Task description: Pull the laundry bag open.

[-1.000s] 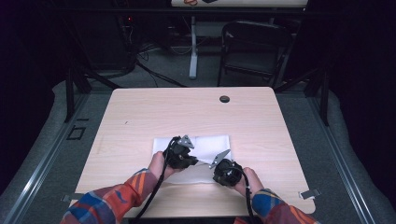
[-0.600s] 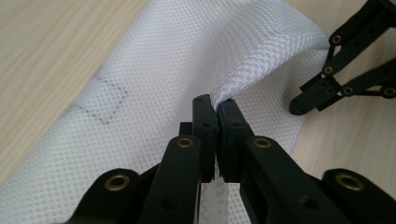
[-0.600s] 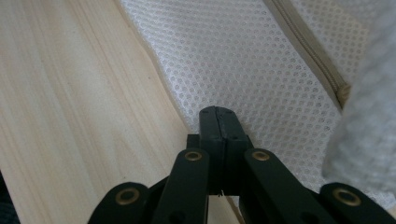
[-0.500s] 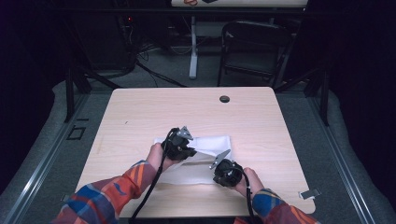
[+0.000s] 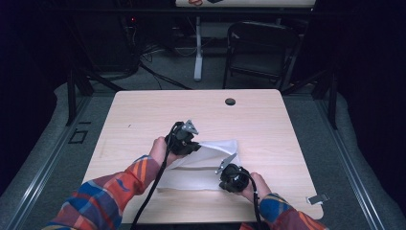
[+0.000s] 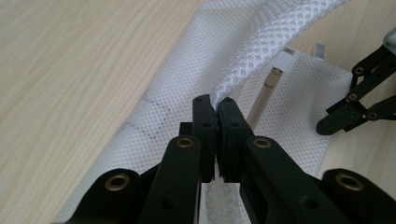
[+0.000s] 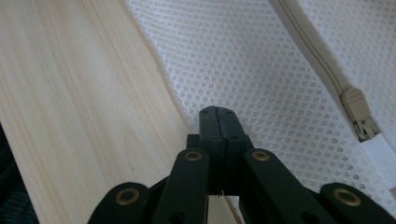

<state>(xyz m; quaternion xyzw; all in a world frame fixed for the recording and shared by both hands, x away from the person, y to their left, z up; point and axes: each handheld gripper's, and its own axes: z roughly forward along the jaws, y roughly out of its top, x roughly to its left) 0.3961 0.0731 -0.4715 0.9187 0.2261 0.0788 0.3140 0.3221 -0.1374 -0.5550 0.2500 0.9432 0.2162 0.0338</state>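
In the high view, a white mesh zippered laundry bag lies on the pale wooden counter near its front edge. In the left gripper view, the left tool pinches a raised fold of mesh. In the right gripper view, the right tool is pressed together at the bag's edge, pinching mesh; its beige zipper pull lies nearby.

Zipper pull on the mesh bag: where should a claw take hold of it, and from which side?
Grip the beige zipper pull by its flat tab, coming from above, jaws across its width. It lies flat on the white mesh bag at the end of the zipper track, so only the raised tab offers purchase. Both claws are shut on mesh, so one must probably let go first.
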